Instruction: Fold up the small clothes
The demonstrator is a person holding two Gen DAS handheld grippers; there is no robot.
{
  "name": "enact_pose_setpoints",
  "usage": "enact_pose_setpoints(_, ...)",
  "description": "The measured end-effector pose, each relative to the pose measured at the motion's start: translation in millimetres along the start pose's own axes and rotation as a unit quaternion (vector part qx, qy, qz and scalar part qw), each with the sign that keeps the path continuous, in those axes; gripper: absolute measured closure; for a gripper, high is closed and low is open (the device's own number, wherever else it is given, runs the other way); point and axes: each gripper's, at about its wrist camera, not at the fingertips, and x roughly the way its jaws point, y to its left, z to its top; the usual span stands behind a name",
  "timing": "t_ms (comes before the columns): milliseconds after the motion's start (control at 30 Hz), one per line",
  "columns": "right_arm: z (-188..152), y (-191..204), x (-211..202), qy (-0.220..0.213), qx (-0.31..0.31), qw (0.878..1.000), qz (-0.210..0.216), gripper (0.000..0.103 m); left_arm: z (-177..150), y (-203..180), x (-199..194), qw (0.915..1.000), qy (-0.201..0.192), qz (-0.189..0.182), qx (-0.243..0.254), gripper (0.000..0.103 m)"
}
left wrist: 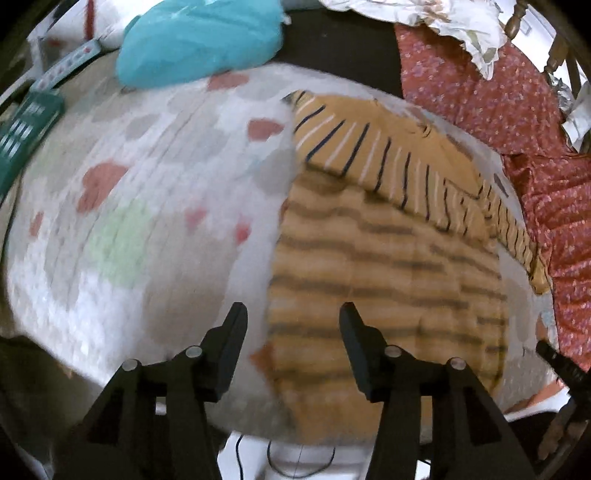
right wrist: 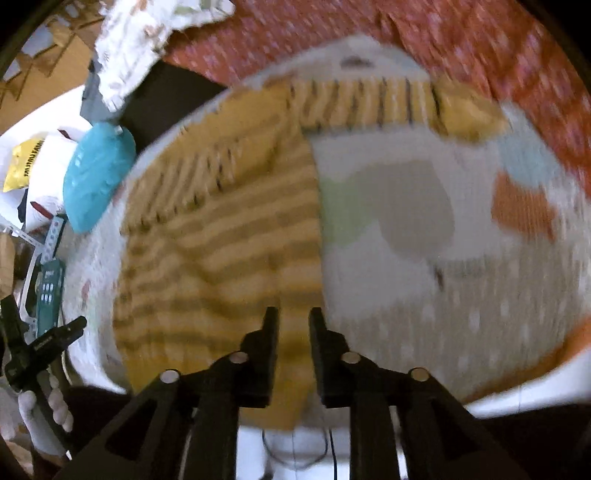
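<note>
A small mustard-yellow garment with dark and white stripes (left wrist: 388, 266) lies flat on a white mat printed with hearts (left wrist: 147, 166). A sleeve is folded across its top. My left gripper (left wrist: 293, 306) hovers open over the garment's left edge, with nothing between its fingers. In the right wrist view the same garment (right wrist: 221, 240) fills the left half of the mat (right wrist: 424, 258). My right gripper (right wrist: 293, 310) hangs above the garment's near right corner, jaws a narrow gap apart and pressing on nothing. Both views are blurred.
A teal cushion (left wrist: 199, 40) lies beyond the mat. Red floral fabric (left wrist: 480, 85) borders its right side, with a crumpled white printed cloth (left wrist: 424, 18) above it. A green box (left wrist: 26, 133) sits at the left edge. A gloved hand (right wrist: 40, 417) holds the other gripper.
</note>
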Motion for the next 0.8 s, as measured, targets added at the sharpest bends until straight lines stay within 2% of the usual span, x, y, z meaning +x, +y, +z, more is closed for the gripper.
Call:
enact_pose_setpoints(133,64,27,21,-0.05,-0.023,0.998,0.003,0.062,44,-13,25,0.9997,-0.017,-0.004,-0.015,0.05)
enact_pose_setpoints(200,95,35,42,-0.056,-0.015,0.998,0.008,0.058,67,-15,39,0.9992,-0.028,-0.005,-0.029,0.05)
enact_pose_setpoints(300,133,43,88,-0.042,-0.01,0.999,-0.016,0.057,92,-13,65,0.9982,-0.03,-0.012,-0.05,0.049)
enact_pose_setpoints(467,170,42,164,0.002,-0.006,0.998,-0.068,0.057,104,-4,100,0.9981,-0.014,-0.015,-0.059,0.049)
enact_pose_setpoints(500,172,44,171,0.007,-0.011,0.998,-0.066,0.061,106,-2,106,0.9978,-0.001,-0.014,-0.065,0.049)
enact_pose_setpoints(533,174,50,176,0.01,-0.024,0.998,-0.06,0.072,108,1,111,0.997,0.006,-0.023,-0.074,0.049)
enact_pose_setpoints(567,175,53,179,0.015,-0.037,0.998,-0.057,0.078,112,3,114,0.9959,0.007,-0.032,-0.084,0.049)
enact_pose_setpoints(633,173,64,188,0.038,-0.069,0.994,-0.076,0.095,118,5,114,0.9956,-0.002,-0.028,-0.089,0.05)
enact_pose_setpoints(700,177,73,188,0.043,-0.101,0.99,-0.09,0.097,121,7,113,0.9954,-0.008,-0.022,-0.093,0.049)
enact_pose_setpoints(800,199,81,166,0.005,-0.127,0.987,-0.099,0.098,125,12,112,0.994,-0.012,-0.026,-0.106,0.049)
